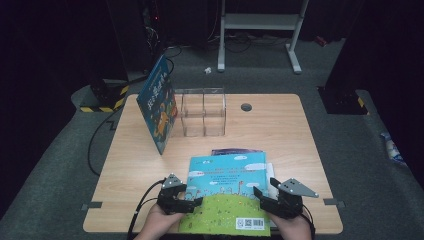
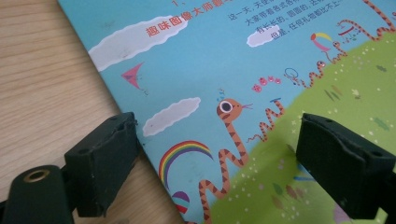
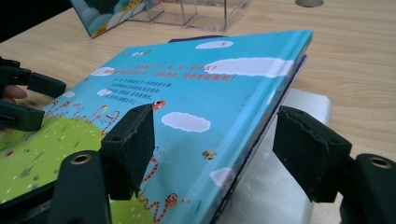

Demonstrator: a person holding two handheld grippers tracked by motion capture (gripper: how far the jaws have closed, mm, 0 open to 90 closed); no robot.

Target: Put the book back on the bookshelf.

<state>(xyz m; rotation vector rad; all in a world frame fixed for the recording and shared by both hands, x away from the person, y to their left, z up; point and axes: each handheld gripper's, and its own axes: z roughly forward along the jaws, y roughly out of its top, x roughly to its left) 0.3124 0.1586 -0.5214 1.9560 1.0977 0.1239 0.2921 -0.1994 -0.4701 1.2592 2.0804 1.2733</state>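
We have the picture book (image 1: 227, 192) lying flat on top of a small stack at the near edge of the table (image 1: 280, 125), directly between our two grippers. Our left gripper (image 1: 184, 198) stands with its jaws apart, straddling the book's left long edge: one jaw over bare wood, the other over the cover's green hill. Our right gripper (image 1: 265, 196) is also spread wide, and in the right gripper view the book's right edge (image 3: 261, 121) runs up between the two jaws, one above the cover and the other outside it over the pale book (image 3: 280, 186) beneath. The book's long axis runs away from us, so each edge lies just inward of its gripper, equally near to both. Farther ahead stands the clear divider (image 1: 202, 112), with another book (image 1: 157, 102) leaning against it.
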